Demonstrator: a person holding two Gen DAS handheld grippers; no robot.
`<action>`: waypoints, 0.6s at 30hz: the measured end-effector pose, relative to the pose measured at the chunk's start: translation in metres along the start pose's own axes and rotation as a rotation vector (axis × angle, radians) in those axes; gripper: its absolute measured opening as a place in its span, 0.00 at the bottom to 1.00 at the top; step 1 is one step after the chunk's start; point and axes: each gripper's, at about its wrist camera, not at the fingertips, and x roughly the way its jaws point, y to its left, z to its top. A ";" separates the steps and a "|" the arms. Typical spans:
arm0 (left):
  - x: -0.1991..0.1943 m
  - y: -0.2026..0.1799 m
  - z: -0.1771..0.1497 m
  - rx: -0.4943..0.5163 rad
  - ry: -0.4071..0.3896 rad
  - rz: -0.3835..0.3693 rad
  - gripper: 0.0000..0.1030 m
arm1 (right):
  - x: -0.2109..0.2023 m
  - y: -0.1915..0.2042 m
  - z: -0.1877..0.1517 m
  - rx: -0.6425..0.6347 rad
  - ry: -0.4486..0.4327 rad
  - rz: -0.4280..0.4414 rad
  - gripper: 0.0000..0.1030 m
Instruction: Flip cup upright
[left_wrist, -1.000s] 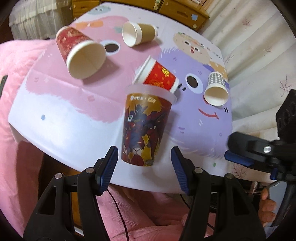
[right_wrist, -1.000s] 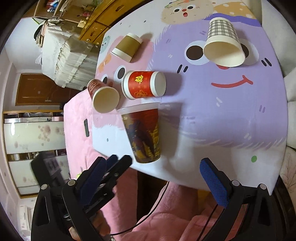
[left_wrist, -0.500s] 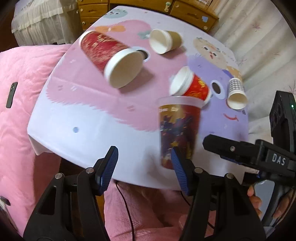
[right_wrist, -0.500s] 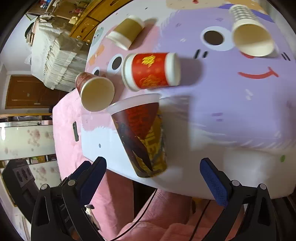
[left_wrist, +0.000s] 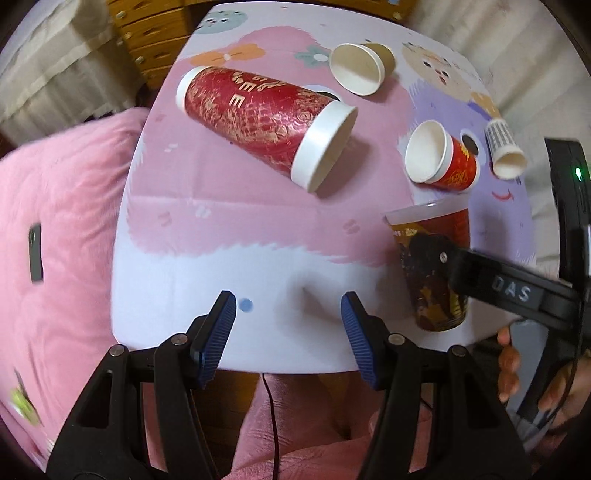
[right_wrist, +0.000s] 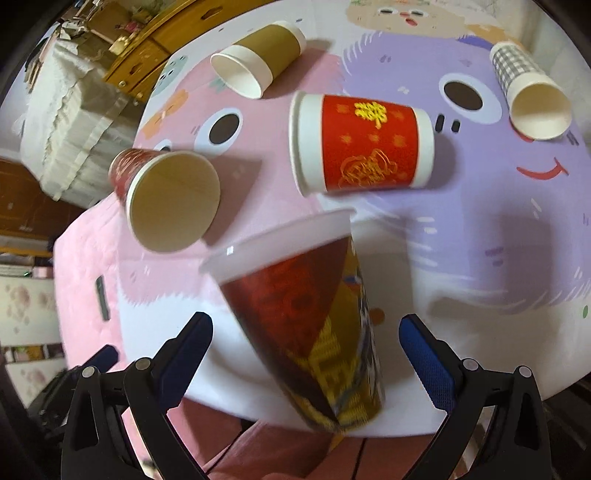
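A tall printed plastic cup (right_wrist: 314, 325) stands upright near the table's front edge, between my right gripper's (right_wrist: 304, 350) open fingers without visible contact. It also shows at the right in the left wrist view (left_wrist: 432, 266), partly hidden by the right gripper's arm. My left gripper (left_wrist: 288, 325) is open and empty over the front edge, left of that cup. A large dark red cup (left_wrist: 266, 122) lies on its side. A small red cup (right_wrist: 362, 144), a brown cup (right_wrist: 258, 59) and a checked cup (right_wrist: 528, 92) also lie on their sides.
The table (left_wrist: 229, 221) has a pink and purple cartoon cover. A pink blanket (left_wrist: 59, 236) with a dark phone (left_wrist: 36, 253) lies to the left. A wooden dresser (right_wrist: 136, 55) stands behind the table. A curtain (left_wrist: 535, 48) hangs at the right.
My left gripper has swung left, away from the printed cup. My right gripper has moved in so the cup stands between its fingers.
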 end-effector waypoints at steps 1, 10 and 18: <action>0.002 0.002 0.002 0.025 0.004 0.009 0.55 | 0.000 0.005 -0.002 -0.005 -0.015 -0.020 0.99; 0.004 0.014 0.018 0.193 0.000 0.066 0.55 | 0.006 0.011 -0.011 0.042 -0.070 -0.061 0.76; 0.001 0.008 0.026 0.272 -0.023 0.061 0.55 | -0.014 0.008 -0.025 0.031 -0.178 -0.040 0.74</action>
